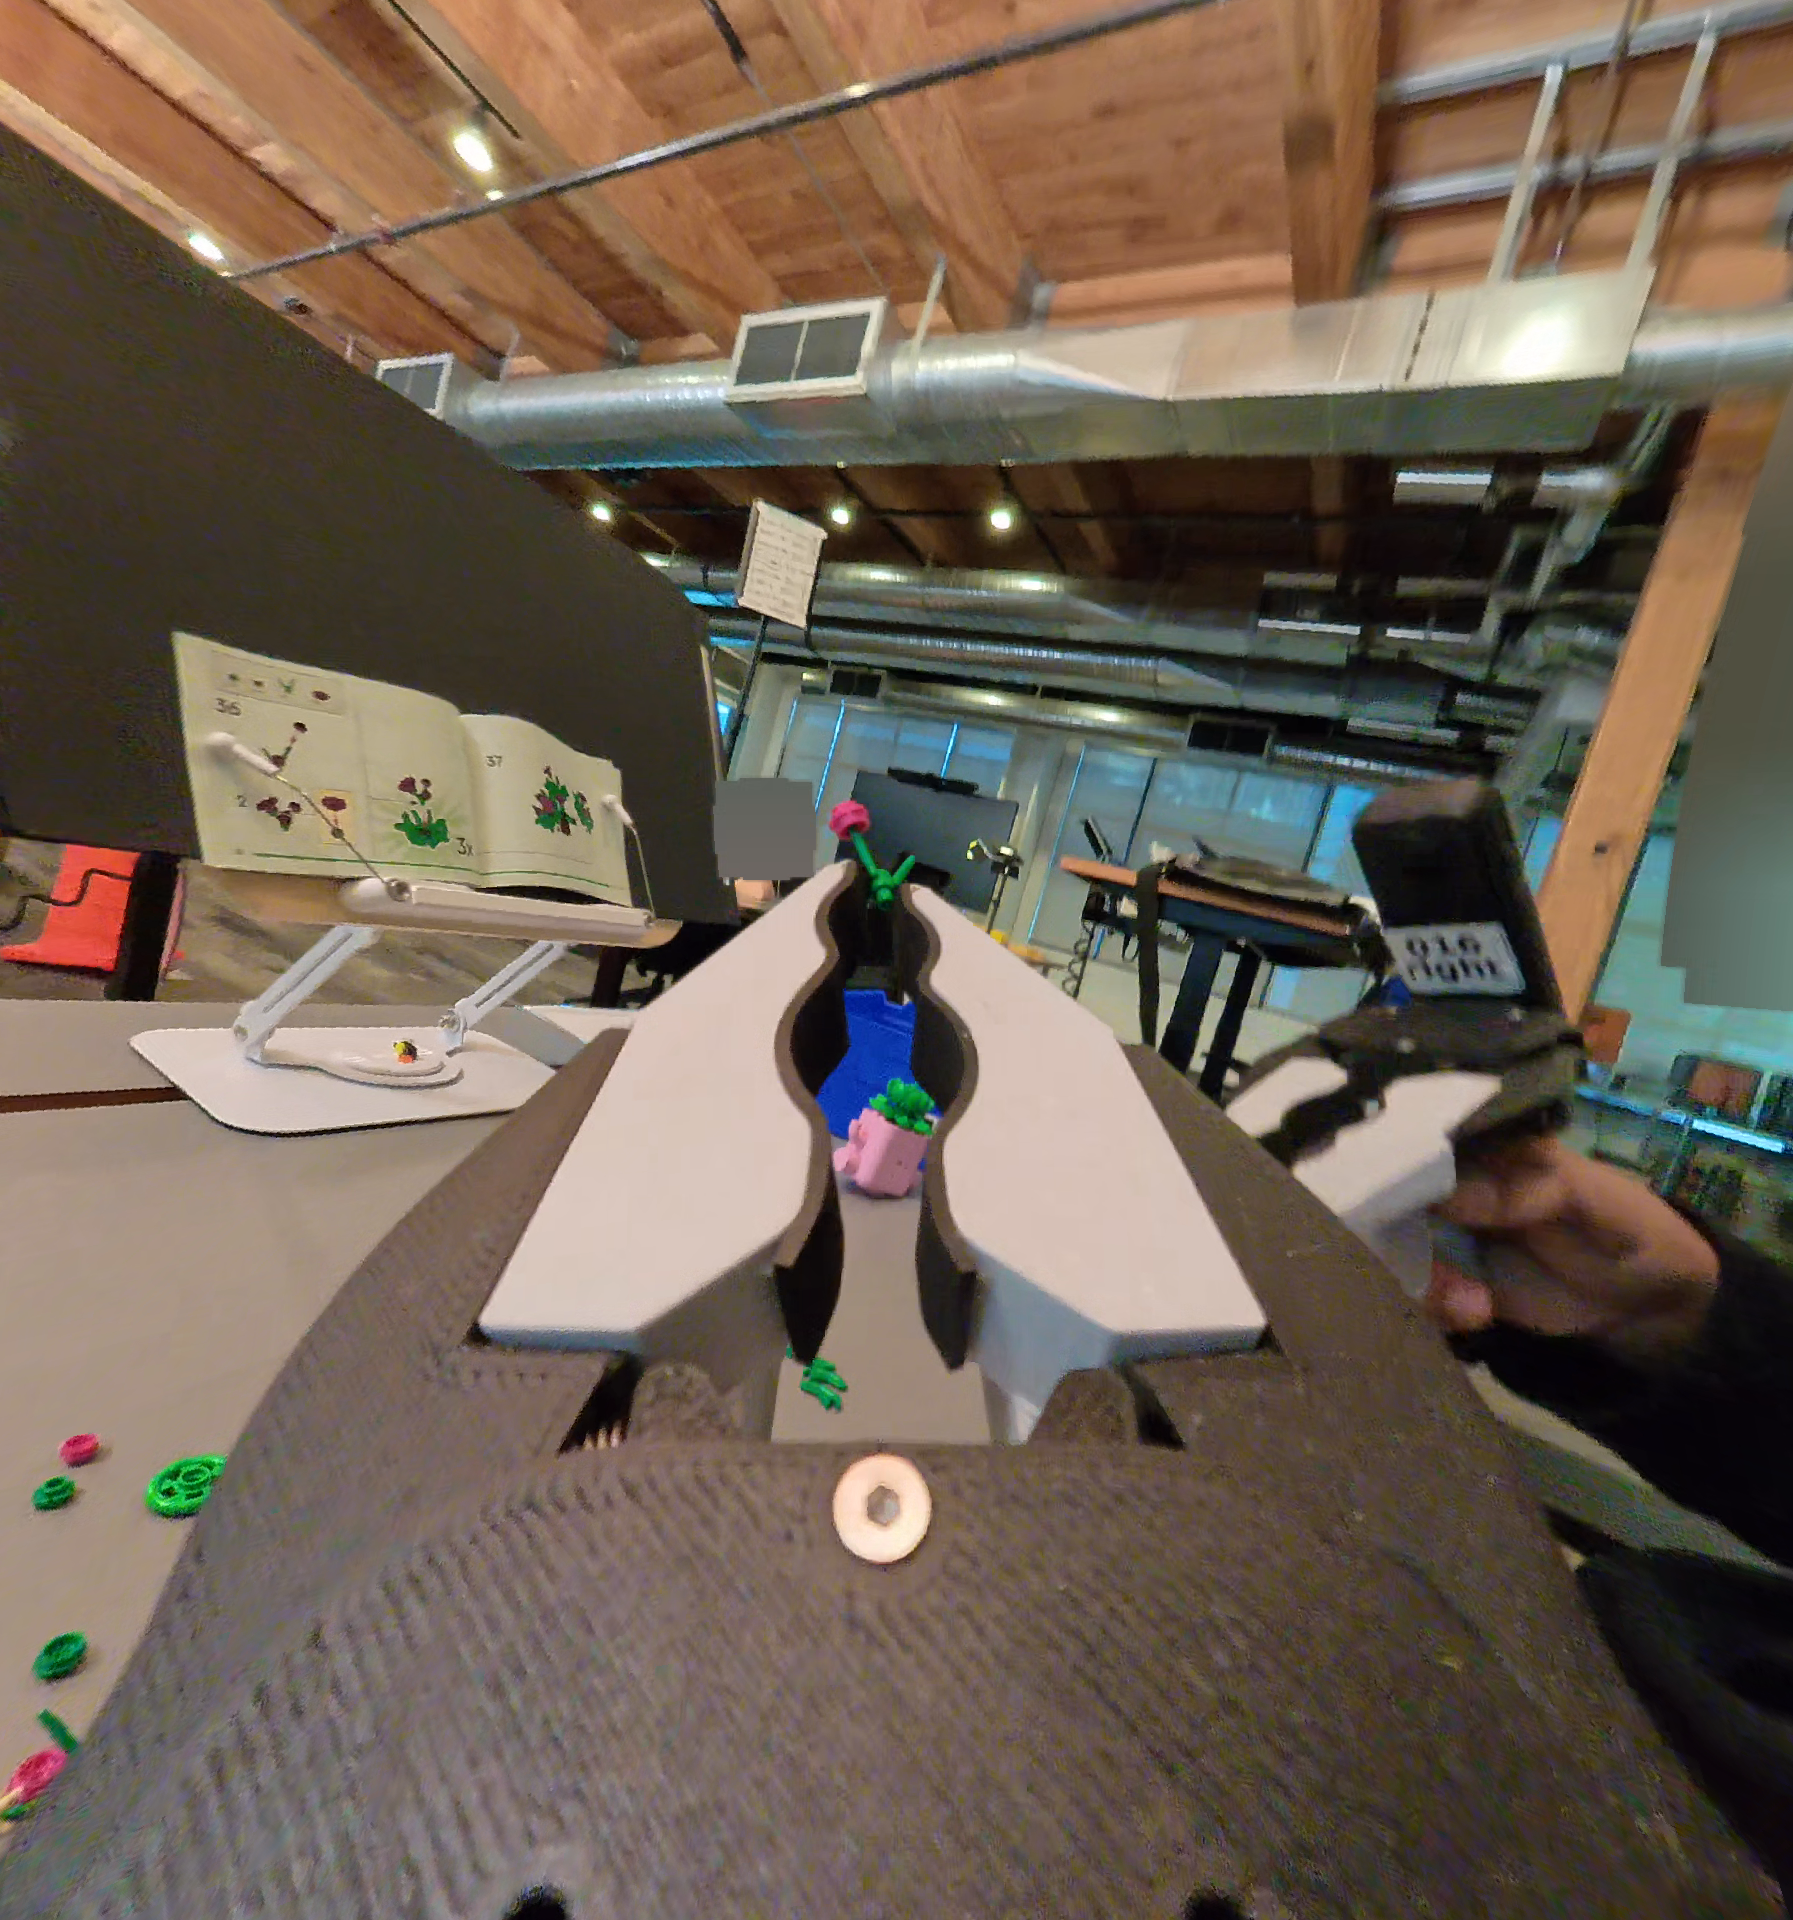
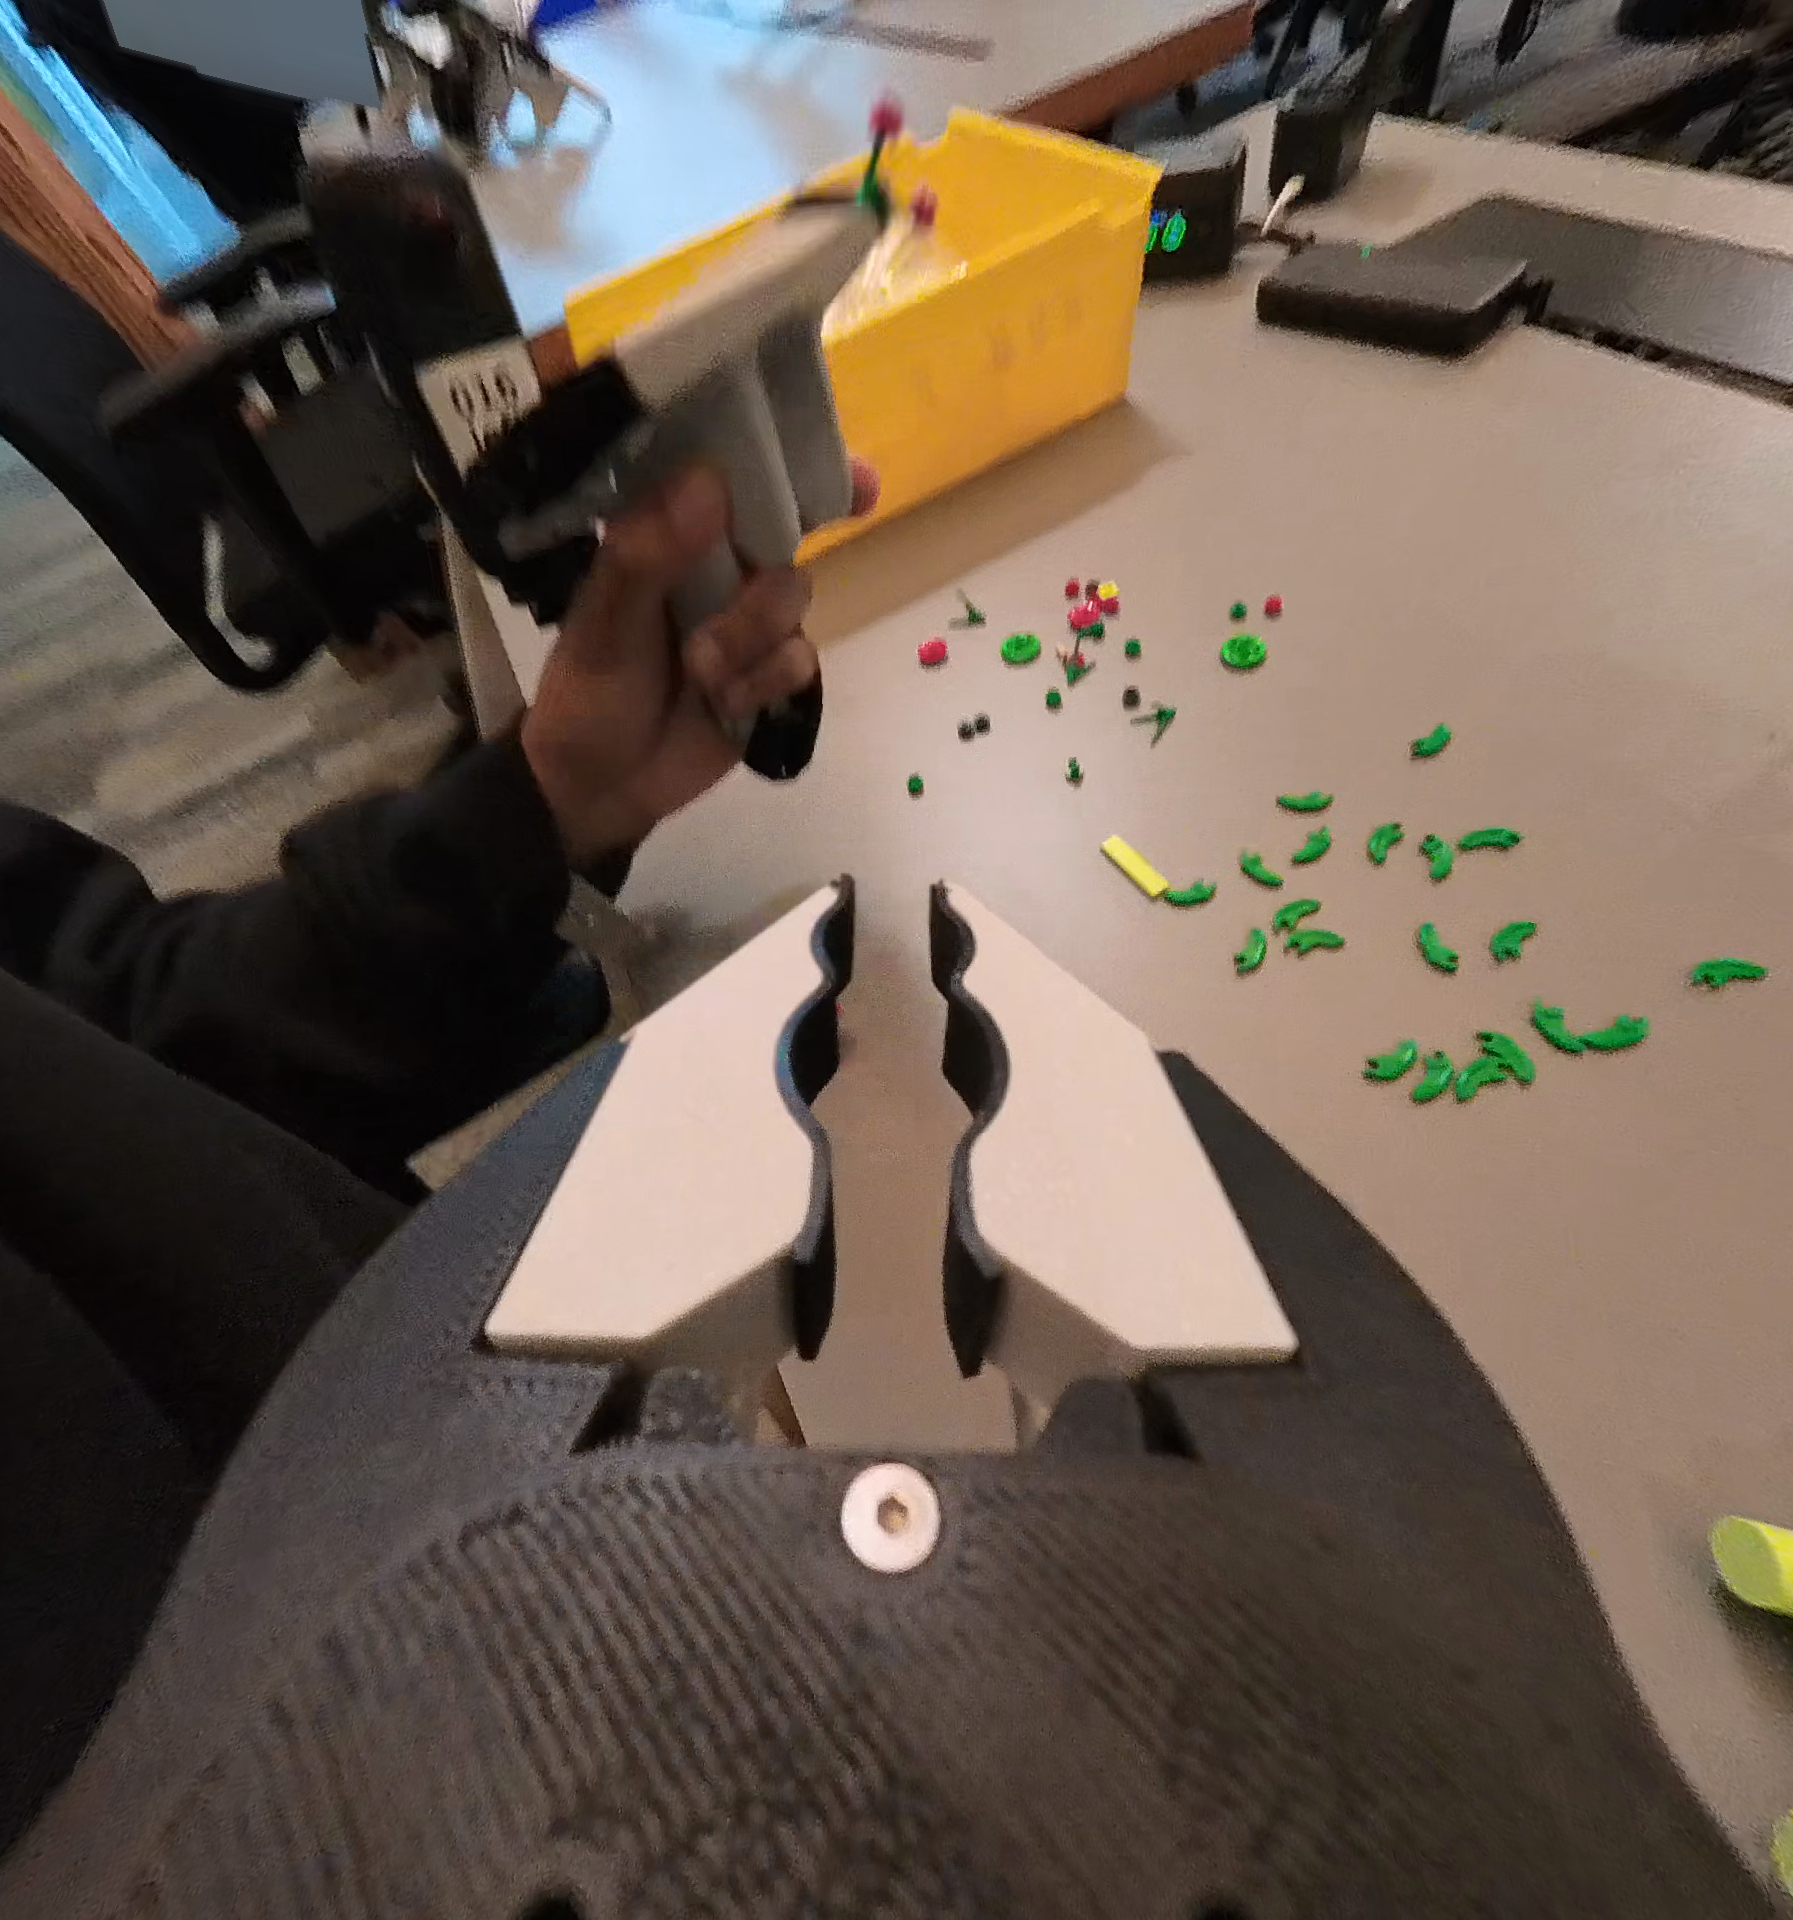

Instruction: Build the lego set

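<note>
My left gripper [image 1: 879,894] is clamped on 1 flower stem [image 1: 868,854] at its tips, my right gripper [image 2: 892,904] gapes empty, and the pink pot [image 1: 884,1151] beyond holds little, with many green leaves [image 2: 1432,945] right of my right jaws still loose.

We see left gripper [image 1: 879,899] pinched on a green flower stem [image 1: 876,868], magenta bloom [image 1: 850,819] above the tips. Pink pot [image 1: 884,1148] on the table beyond the fingers, blue bin [image 1: 871,1039] behind it. Instruction booklet [image 1: 393,774] up left; right gripper [image 1: 1370,1132] off right.
</note>
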`<state>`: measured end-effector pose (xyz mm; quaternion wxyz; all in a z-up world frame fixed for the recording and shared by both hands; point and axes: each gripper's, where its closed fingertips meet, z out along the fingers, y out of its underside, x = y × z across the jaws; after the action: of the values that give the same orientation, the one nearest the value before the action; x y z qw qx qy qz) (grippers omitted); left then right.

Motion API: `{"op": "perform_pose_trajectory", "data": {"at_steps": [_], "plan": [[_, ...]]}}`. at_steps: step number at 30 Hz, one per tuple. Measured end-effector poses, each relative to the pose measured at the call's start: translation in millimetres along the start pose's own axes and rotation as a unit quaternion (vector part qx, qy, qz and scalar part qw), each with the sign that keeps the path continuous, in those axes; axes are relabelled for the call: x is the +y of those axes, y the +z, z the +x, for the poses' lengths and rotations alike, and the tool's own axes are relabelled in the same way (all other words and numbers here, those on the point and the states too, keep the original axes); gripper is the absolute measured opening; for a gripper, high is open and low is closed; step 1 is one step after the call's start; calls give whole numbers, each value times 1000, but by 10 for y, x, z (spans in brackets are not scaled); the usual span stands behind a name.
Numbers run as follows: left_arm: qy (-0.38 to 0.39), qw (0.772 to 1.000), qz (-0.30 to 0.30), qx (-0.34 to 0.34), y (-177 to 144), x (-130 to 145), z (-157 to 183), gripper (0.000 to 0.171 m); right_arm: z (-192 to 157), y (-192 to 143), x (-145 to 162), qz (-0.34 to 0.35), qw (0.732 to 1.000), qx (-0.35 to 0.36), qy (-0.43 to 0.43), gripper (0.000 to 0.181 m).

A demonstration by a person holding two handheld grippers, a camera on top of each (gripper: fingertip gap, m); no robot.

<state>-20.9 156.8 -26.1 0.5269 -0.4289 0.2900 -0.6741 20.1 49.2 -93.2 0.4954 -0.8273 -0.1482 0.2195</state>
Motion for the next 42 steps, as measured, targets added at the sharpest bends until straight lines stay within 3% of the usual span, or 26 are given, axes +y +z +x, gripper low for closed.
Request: {"op": "perform_pose_trajectory", "data": {"at_steps": [9,13,26,35,42], "plan": [[-16,999,21,-18,-151,-129,-170,2,-300,624,979,-187,978,-43,-85,17],[-15,1000,16,-17,-147,-112,-172,2,-348,734,1225,-227,967,-57,-102,18],[-20,999,32,-23,-254,-217,-252,2,-330,875,1280,-228,963,-48,-138,16],[-41,996,31,74,-189,-185,34,2,-318,887,1280,-225,964,-48,-135,13],[-48,994,31,94,-180,-179,98,2,-254,871,1274,-224,964,-33,-136,13]]}}
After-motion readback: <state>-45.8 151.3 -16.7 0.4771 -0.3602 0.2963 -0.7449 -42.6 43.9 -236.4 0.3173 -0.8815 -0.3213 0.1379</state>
